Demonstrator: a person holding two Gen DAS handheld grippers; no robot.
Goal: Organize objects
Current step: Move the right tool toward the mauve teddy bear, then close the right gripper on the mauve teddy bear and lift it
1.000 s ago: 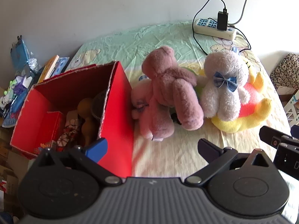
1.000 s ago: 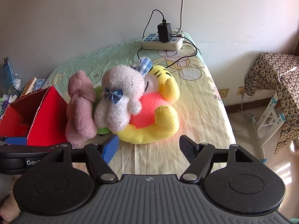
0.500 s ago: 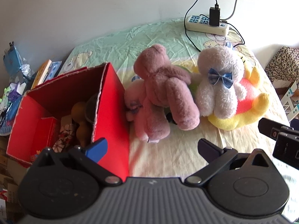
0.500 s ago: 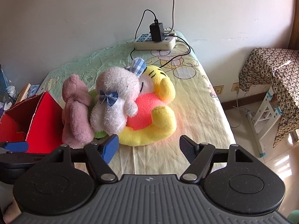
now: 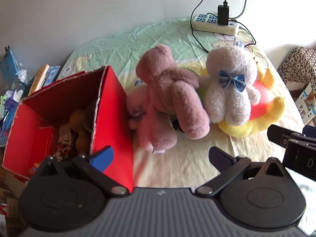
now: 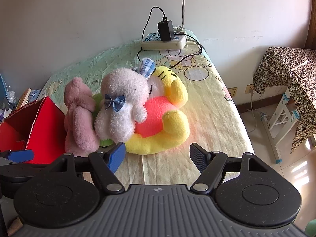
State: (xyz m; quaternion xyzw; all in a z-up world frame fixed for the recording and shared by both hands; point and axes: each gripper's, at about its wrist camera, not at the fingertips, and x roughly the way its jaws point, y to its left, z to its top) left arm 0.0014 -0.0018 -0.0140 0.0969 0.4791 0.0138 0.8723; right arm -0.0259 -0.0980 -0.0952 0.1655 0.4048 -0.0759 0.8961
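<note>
Plush, light and squashy, the toys should give under a pinch: the mauve bear [image 5: 169, 90], beside the red box [image 5: 110, 118] on the bed [image 5: 187, 164], looks easiest taken by a leg (thick, near). A white bear [image 6: 120, 106] lies on the yellow cushion toy [image 6: 158, 130]. Inside the box sit brown round things and patterned cloth. Left tongs [image 5: 158, 155] and right tongs [image 6: 158, 155] gape empty.

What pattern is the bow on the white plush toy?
Blue plaid bow on the white plush toy, clearest in the right wrist view.
</note>
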